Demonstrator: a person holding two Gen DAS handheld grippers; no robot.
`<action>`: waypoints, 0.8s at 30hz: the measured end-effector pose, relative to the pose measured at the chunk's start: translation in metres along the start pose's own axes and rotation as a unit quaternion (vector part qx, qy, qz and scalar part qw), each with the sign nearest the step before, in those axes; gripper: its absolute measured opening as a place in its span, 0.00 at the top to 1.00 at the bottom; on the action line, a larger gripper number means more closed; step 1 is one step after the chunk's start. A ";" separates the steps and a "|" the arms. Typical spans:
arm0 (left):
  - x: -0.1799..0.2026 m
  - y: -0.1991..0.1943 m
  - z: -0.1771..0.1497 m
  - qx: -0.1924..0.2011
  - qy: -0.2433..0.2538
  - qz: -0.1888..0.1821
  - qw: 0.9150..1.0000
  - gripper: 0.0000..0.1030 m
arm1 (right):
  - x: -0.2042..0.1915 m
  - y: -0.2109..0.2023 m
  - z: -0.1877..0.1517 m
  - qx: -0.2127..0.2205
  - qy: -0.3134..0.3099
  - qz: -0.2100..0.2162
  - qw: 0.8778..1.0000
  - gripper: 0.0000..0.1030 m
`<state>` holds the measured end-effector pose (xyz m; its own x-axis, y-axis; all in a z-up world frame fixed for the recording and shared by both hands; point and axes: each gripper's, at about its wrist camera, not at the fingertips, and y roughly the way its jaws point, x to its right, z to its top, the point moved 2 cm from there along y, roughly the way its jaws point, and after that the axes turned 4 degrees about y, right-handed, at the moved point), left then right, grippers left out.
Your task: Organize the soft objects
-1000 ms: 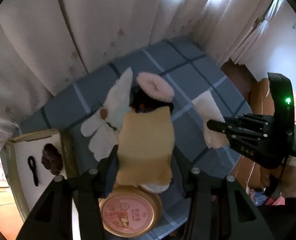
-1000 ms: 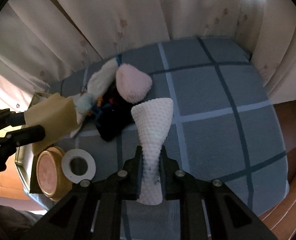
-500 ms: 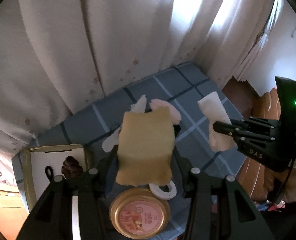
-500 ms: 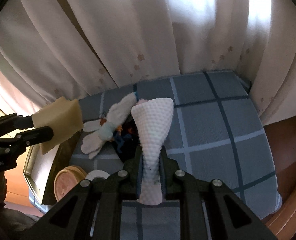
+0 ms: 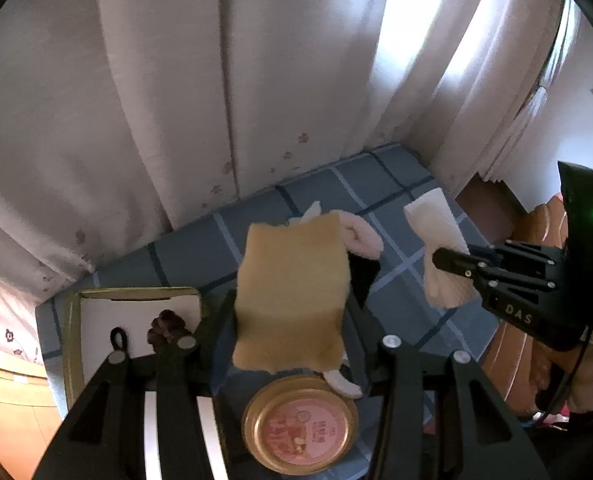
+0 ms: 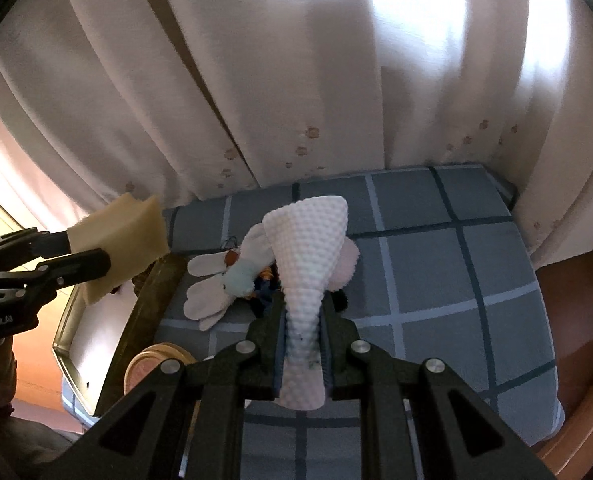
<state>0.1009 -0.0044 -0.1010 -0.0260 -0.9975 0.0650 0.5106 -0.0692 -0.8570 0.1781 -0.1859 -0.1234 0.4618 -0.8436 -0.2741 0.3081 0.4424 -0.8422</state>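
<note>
My left gripper (image 5: 290,312) is shut on a yellow sponge (image 5: 292,292) and holds it high above the blue checked table (image 5: 200,248). The sponge also shows in the right wrist view (image 6: 124,240). My right gripper (image 6: 302,312) is shut on a white bumpy cloth (image 6: 306,256), also raised; the cloth shows in the left wrist view (image 5: 436,252). On the table lie a white plush toy (image 6: 216,280), a pink fluffy pad (image 5: 362,234) and a dark soft item (image 6: 264,292), partly hidden behind the held things.
A gold-rimmed tray (image 5: 96,300) with a dark hair tie (image 5: 118,338) and a brown lump (image 5: 166,324) sits at the left. A round tin with a pink lid (image 5: 300,426) and a white ring (image 5: 342,382) lie at the near edge. Curtains (image 5: 216,80) hang behind.
Both grippers have risen and tilted back with their loads; the table looks smaller and farther, and more curtain fills both views.
</note>
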 end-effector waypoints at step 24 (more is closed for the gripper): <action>-0.052 -0.014 -0.014 0.006 -0.041 0.028 0.999 0.54 | -0.060 0.028 0.021 -0.006 -0.047 0.033 0.998 0.85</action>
<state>0.0831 0.0483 -0.0994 0.0731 -0.9955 0.0600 0.5194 -0.0134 -0.8544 0.1760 -0.1162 -0.1210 0.5561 -0.7808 -0.2848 0.2646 0.4912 -0.8299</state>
